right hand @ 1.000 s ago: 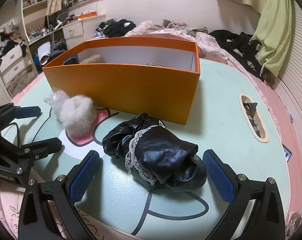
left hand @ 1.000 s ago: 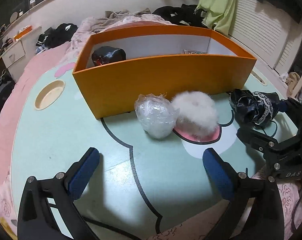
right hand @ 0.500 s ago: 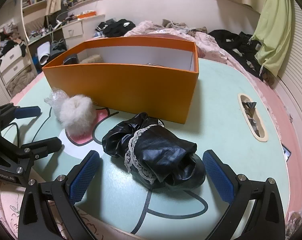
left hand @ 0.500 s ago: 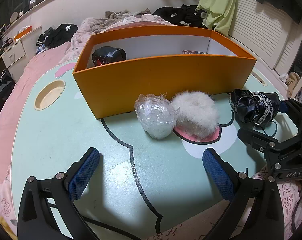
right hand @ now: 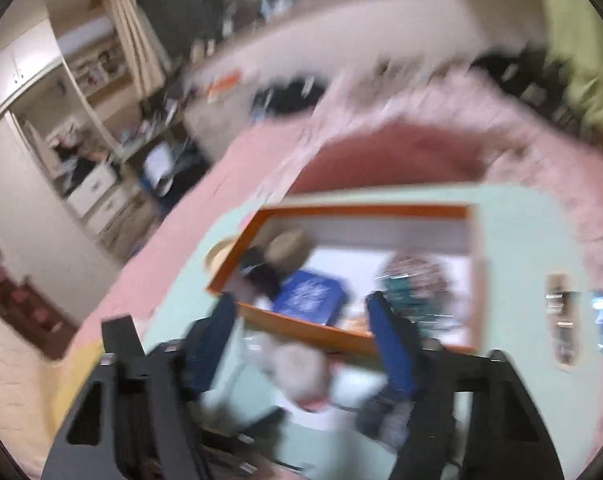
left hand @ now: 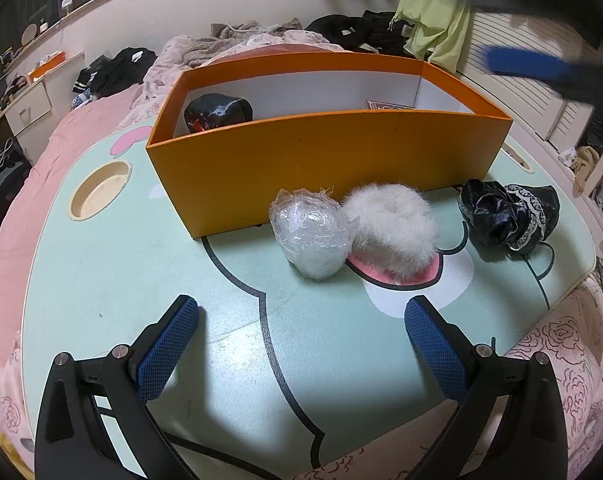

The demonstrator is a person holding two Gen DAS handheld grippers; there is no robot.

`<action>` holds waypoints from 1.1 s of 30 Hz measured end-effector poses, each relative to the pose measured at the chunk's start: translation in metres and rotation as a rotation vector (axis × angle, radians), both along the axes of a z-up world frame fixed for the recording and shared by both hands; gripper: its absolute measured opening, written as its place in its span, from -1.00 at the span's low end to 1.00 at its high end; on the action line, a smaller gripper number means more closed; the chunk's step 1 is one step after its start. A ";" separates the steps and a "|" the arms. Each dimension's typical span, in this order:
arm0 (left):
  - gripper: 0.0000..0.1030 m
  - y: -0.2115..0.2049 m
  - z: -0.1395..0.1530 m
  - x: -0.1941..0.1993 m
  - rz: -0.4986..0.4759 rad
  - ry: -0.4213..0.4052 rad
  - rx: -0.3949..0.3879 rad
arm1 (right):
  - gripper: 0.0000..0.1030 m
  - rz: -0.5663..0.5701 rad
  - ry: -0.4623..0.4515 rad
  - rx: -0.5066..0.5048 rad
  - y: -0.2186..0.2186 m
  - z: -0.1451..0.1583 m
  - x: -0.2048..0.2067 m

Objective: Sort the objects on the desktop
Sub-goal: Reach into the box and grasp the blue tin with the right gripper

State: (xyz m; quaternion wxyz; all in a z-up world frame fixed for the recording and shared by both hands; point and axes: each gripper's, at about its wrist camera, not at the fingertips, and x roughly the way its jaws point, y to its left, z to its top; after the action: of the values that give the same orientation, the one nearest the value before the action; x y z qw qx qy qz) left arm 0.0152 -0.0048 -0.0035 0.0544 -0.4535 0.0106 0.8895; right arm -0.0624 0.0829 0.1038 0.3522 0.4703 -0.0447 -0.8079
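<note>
An orange box [left hand: 325, 168] stands on the mint-green table [left hand: 101, 264]. In front of it lie a clear plastic bundle [left hand: 311, 236], a white fluffy ball [left hand: 393, 216] and a black lace-trimmed pouch [left hand: 509, 216]. My left gripper [left hand: 301, 344] is open and empty, low over the table's near side. My right gripper [right hand: 301, 344] is open and empty, high above the table, looking down into the orange box [right hand: 357, 332]; its view is blurred. It also shows as a blur at the top right of the left wrist view [left hand: 541, 68].
Inside the box lie a black glossy object [left hand: 217, 112] and a flat card [left hand: 389, 106]. A round cup recess [left hand: 99, 194] sits in the table at the left. Pink bedding [left hand: 17, 208] surrounds the table. Clothes and drawers stand behind.
My right gripper has swung up fast from beside the black pouch to high above the box, empty. The left gripper and the objects have not moved.
</note>
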 end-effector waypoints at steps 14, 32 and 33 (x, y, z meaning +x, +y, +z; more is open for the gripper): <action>0.99 0.001 0.004 -0.002 -0.001 0.004 0.001 | 0.25 -0.048 -0.239 0.343 -0.079 -0.061 -0.058; 0.99 0.005 0.003 -0.005 0.000 0.005 0.006 | 0.32 -0.053 -0.120 0.354 -0.084 -0.067 -0.059; 0.99 0.006 0.003 -0.005 0.000 0.005 0.006 | 0.32 -0.060 -0.116 0.348 -0.082 -0.066 -0.059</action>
State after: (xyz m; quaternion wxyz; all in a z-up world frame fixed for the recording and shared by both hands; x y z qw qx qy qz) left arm 0.0099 0.0009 -0.0004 0.0557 -0.4509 0.0082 0.8908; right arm -0.1209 0.0008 0.0377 0.2382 0.5684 0.0614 -0.7851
